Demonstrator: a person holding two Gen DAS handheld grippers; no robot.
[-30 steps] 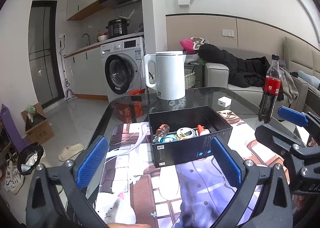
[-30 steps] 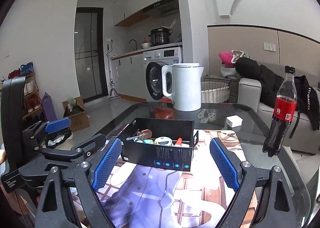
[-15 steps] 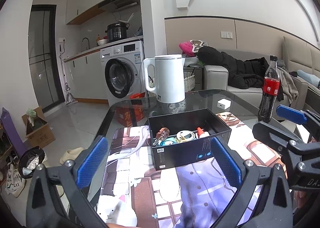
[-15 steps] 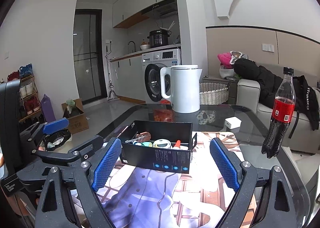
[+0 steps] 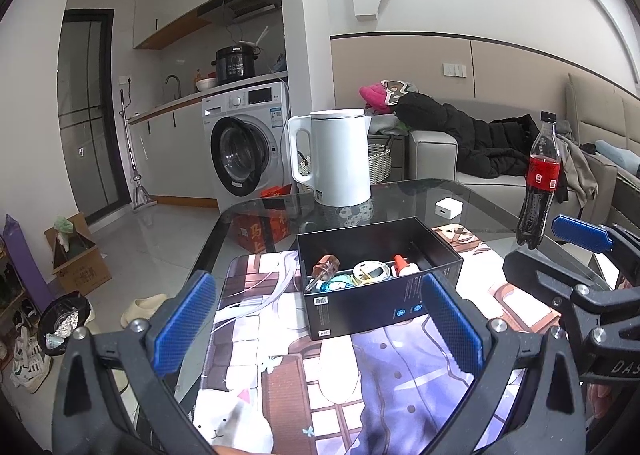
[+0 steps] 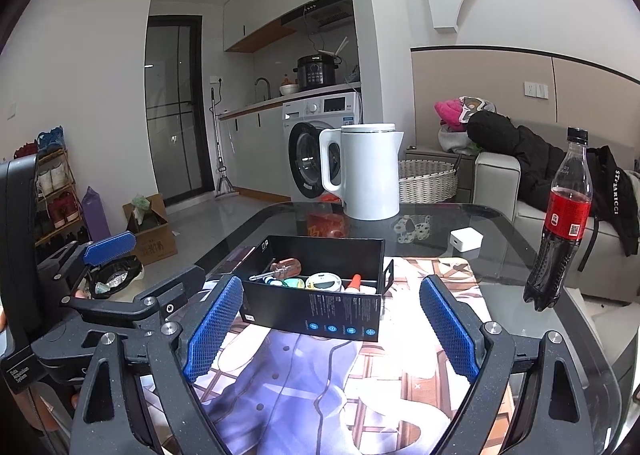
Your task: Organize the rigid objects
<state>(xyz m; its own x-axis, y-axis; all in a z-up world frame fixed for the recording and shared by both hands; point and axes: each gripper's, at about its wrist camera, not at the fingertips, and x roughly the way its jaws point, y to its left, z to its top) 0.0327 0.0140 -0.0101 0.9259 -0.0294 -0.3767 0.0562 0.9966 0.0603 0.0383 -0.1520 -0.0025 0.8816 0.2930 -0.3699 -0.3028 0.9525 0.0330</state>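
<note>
My left hand-held gripper [image 5: 318, 321] hangs above the printed mat with its blue pads wide apart and nothing between them; my right hand-held gripper [image 6: 334, 325] is just beside it, also spread wide and empty. Both point slightly down at the black cardboard box [image 5: 384, 307], which sits on the mat [image 5: 280, 355] on the glass surface [image 5: 472, 199], just ahead of the fingertips and not touching them.

Inside the box lie the small rigid things: a screwdriver [image 5: 322, 273] with a brown translucent handle at the left end, a round white tape measure [image 5: 372, 271] in the middle, a small white bottle with an orange cap [image 5: 402, 265] to its right, and something teal underneath that I cannot make out.

I judge all of them light and stiff. The screwdriver's smooth handle could slip, so I would pinch it across the thick handle, not the thin shaft. The tape measure's flat faces suit the pads best. The little bottle is narrow and may roll; its body is the safer hold. The box itself is thin card, likely to slide on the mat if nudged.
</note>
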